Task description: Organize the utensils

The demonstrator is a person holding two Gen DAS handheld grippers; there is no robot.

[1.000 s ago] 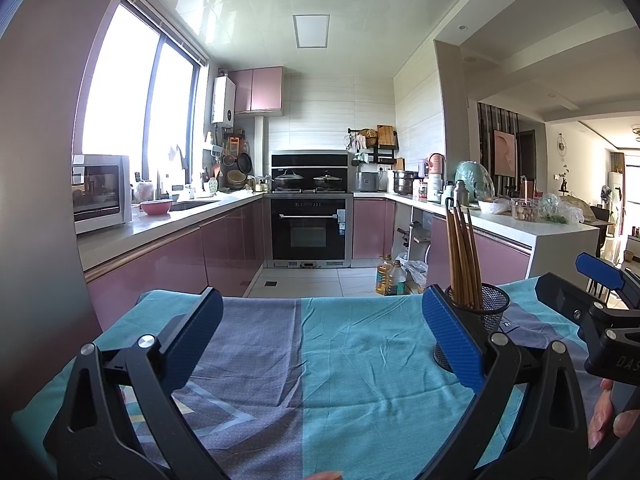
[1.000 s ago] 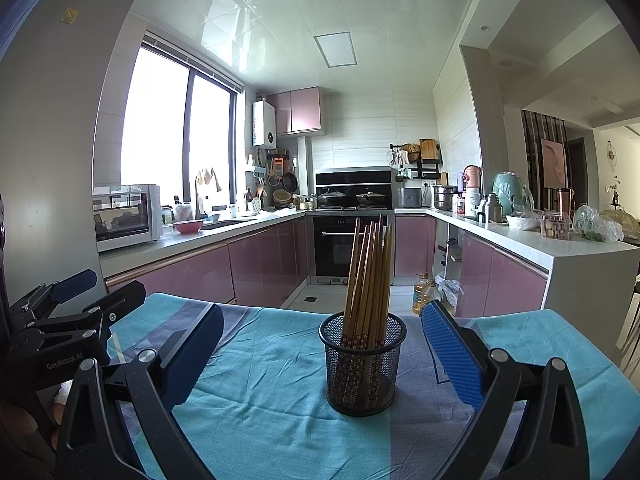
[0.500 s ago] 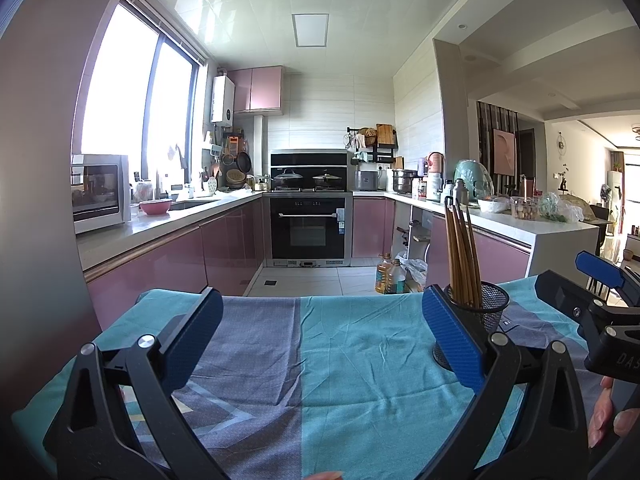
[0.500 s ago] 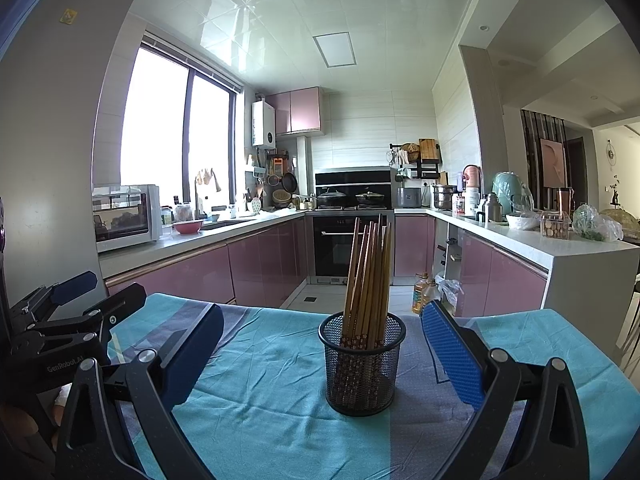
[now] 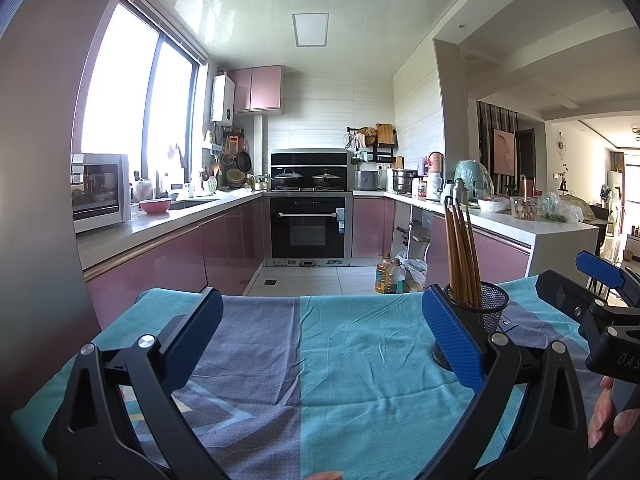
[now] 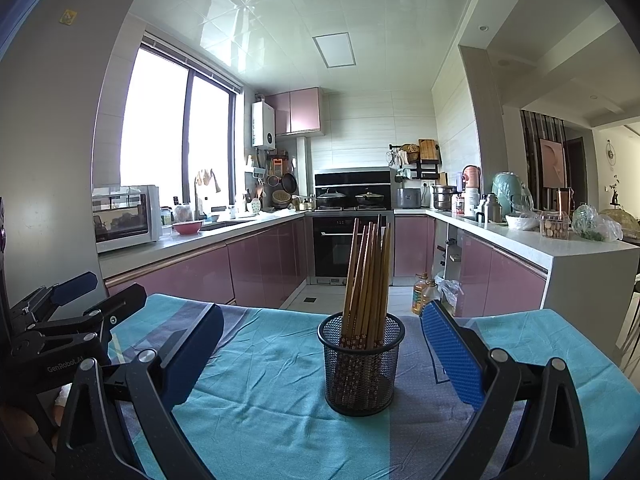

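A black mesh cup (image 6: 361, 364) stands upright on the cloth-covered table (image 6: 260, 400), holding several brown wooden chopsticks (image 6: 366, 276). My right gripper (image 6: 320, 348) is open and empty, its blue pads wide apart on either side of the cup and a little short of it. My left gripper (image 5: 320, 340) is open and empty over bare cloth; the cup (image 5: 484, 312) and chopsticks (image 5: 460, 252) sit behind its right fingertip (image 5: 448, 340). Each gripper shows at the edge of the other's view.
The table is covered with a teal and grey-purple cloth (image 5: 340, 380). Beyond its far edge is the kitchen floor, an oven (image 5: 308, 228), pink cabinets, and oil bottles (image 5: 390, 276) on the floor. A white counter (image 6: 560, 252) runs along the right.
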